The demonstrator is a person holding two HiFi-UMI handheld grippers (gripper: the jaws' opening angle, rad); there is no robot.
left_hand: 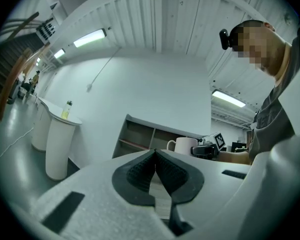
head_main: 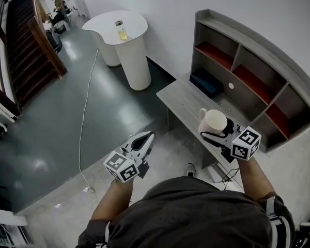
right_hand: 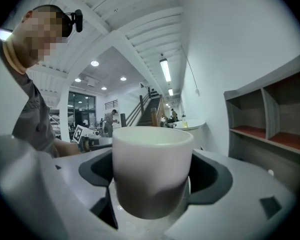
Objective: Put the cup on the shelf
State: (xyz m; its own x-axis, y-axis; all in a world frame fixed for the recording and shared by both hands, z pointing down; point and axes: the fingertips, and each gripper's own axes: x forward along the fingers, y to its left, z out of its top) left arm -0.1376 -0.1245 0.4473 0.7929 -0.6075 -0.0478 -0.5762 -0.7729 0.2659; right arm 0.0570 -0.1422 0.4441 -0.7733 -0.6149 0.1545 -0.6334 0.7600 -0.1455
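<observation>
The jaws of the right gripper [head_main: 217, 133] are clamped around the white cup [head_main: 212, 121]. They hold it upright in the air at centre right of the head view, apparently over the near end of the grey bench [head_main: 180, 101]. It is likely kept level for a clean set-down in the shelf [head_main: 258, 77] at upper right. The left gripper [head_main: 144, 141], lower centre, has its jaws pressed together on nothing and hangs aside, probably to keep clear.

cup [right_hand: 152, 154] base buried between the right gripper [head_main: 218, 129] jaws; handle out of sight in right gripper view. shelf [head_main: 258, 71] right end clipped by head-view edge. white dot [head_main: 231, 86] in middle shelf bay: too small to ID.
</observation>
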